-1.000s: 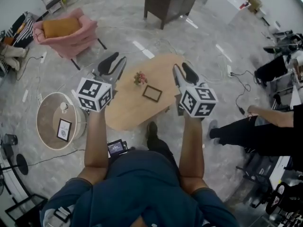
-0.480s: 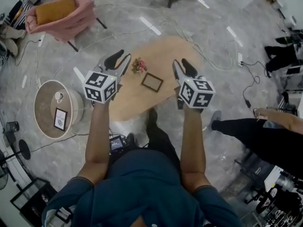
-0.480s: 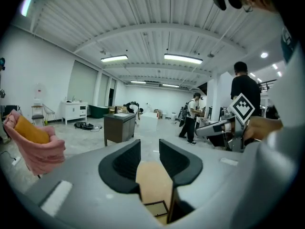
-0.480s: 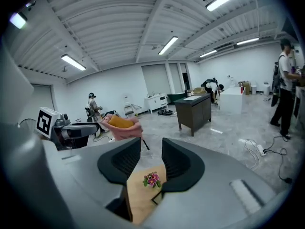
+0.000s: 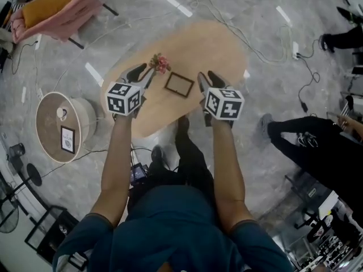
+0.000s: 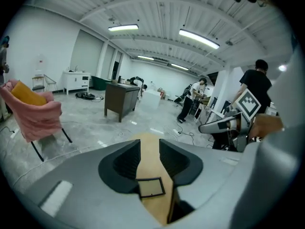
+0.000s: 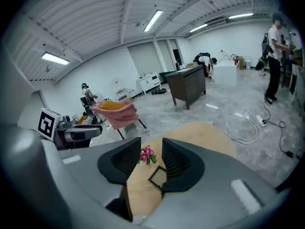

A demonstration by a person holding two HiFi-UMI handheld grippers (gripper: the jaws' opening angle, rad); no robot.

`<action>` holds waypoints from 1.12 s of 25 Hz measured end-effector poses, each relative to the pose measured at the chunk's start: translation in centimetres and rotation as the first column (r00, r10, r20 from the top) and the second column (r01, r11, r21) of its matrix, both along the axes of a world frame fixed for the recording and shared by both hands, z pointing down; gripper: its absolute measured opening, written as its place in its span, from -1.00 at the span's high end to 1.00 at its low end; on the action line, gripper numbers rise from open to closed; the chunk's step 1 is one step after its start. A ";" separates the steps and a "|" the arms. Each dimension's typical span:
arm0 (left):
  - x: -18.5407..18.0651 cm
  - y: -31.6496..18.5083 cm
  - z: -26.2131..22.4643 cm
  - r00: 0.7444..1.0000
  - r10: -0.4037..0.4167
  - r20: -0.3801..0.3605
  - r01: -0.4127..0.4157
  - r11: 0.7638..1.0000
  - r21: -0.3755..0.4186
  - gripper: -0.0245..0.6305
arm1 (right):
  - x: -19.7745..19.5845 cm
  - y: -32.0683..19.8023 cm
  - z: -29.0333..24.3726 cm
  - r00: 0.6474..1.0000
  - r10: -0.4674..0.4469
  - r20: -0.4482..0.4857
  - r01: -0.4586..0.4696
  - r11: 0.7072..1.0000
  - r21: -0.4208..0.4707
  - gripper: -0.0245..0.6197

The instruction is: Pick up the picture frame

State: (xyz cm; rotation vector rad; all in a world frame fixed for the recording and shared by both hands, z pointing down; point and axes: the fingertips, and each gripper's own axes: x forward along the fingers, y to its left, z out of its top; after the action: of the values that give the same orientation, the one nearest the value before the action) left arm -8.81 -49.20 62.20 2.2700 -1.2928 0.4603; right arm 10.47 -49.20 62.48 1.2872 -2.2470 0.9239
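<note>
Pink chair (image 5: pixel 62 10) at far left, round side table (image 5: pixel 57 130) nearer on the grey floor. Next, the left gripper (image 5: pixel 144 72), held above the near-left edge of an oval wooden table (image 5: pixel 221 44), jaws parted by a narrow gap, gripping nothing, touching nothing. Just right of its tips, small pink flowers (image 5: pixel 160 63) on the tabletop. Right again, lying flat on the wood, the dark frame (image 5: pixel 179 85), between the two grippers and clear of both; visible low in the left jaws' gap. Further right, the right gripper (image 5: pixel 208 79), also over the table's near edge, jaws likewise slightly apart and empty, flowers and frame showing beyond the gap. At far right, a person's dark-trousered legs (image 5: pixel 306 143).
</note>
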 end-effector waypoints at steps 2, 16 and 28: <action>0.1 -0.2 3.0 1.000 0.000 0.001 0.000 0.999 -0.049 0.55 | 0.1 -0.2 3.1 1.000 0.006 -0.006 -0.006 0.999 -0.045 0.48; 1.3 0.0 21.8 1.000 -0.020 0.000 0.019 0.950 -0.311 0.55 | -0.3 -0.3 21.0 0.999 0.047 -0.027 -0.053 0.958 -0.280 0.48; 2.4 1.4 33.5 1.000 -0.009 0.026 0.020 0.892 -0.451 0.54 | -1.6 1.7 33.4 0.998 0.033 -0.055 -0.054 0.894 -0.445 0.48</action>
State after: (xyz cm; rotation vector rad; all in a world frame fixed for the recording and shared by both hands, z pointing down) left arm -6.43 -47.84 95.69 1.8667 -1.0760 0.7033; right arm 8.86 -47.53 95.93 1.1314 -1.8253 1.3191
